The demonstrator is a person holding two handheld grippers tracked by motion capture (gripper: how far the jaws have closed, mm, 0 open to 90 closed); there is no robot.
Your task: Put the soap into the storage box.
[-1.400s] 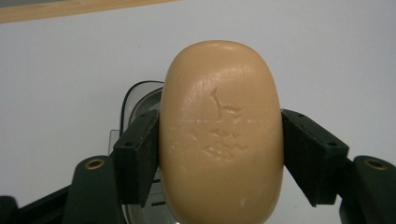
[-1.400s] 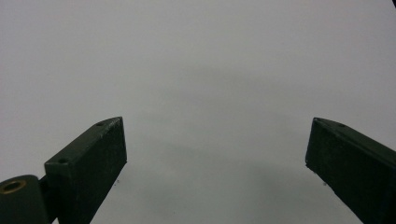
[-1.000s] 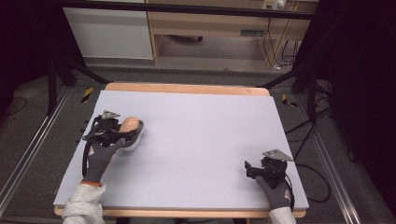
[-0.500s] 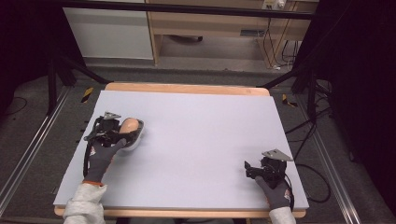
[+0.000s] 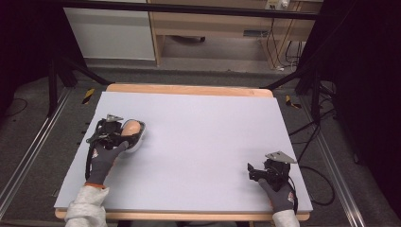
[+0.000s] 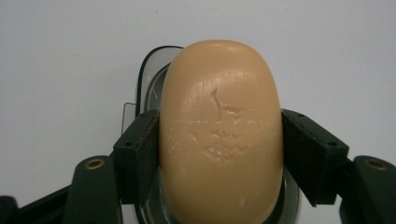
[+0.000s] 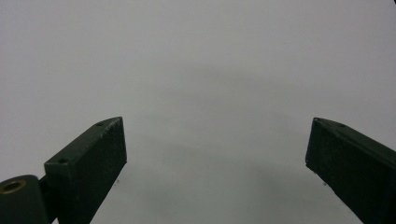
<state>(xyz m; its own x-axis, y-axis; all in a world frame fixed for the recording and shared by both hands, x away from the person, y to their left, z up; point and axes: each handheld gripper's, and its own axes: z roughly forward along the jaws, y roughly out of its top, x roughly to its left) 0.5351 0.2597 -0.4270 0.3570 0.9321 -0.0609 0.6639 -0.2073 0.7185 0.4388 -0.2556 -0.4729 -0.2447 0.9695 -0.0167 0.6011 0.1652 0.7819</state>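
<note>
Gripping a tan soap bar (image 5: 132, 127) over a clear dish (image 5: 137, 141) at the table's (image 5: 203, 142) left side, left gripper (image 5: 124, 135). Pinched the soap bar (image 6: 220, 135) between both fingers (image 6: 140, 158), above the dish (image 6: 148, 79). Spread wide over bare table (image 7: 201, 60), right fingers (image 7: 93, 163).

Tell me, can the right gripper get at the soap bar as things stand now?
Probably yes: the table between them is bare, and the right gripper stands open. But the left gripper is clamped on the soap bar over its clear dish.
</note>
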